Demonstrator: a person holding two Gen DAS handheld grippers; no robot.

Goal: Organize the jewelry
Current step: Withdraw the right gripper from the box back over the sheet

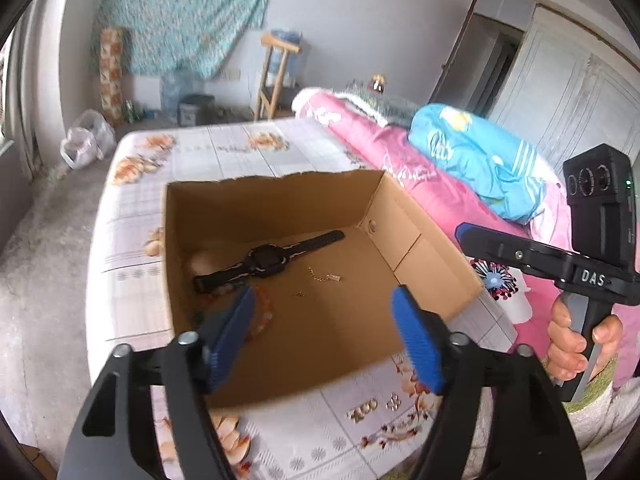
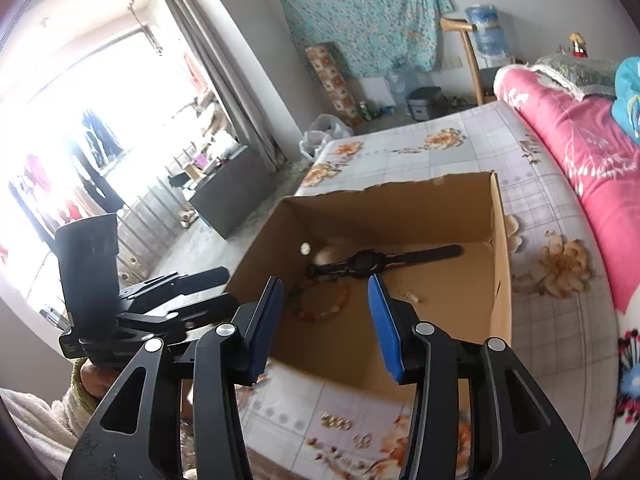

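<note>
An open cardboard box (image 1: 400, 216) stands on the bed; it also shows in the right wrist view (image 2: 502, 264). Inside lie a black watch (image 1: 268, 260), a thin gold chain (image 1: 322, 277), and an orange bead bracelet (image 1: 264, 316). The right wrist view shows the watch (image 2: 368, 262) and the bracelet (image 2: 324, 304) too. Two small gold pieces (image 1: 362, 405) lie on the sheet in front of the box, seen also in the right wrist view (image 2: 336, 423). My left gripper (image 1: 324, 344) is open and empty above the box's near edge. My right gripper (image 2: 324, 320) is open and empty above the box.
The bed has a floral grey sheet (image 1: 240, 148). A pink quilt (image 1: 400, 152) and a blue cloth (image 1: 480, 156) lie along the right. The right gripper's body (image 1: 560, 264) is at the right, the left one's (image 2: 120, 304) at the left. Bare floor (image 1: 40, 280) lies to the left.
</note>
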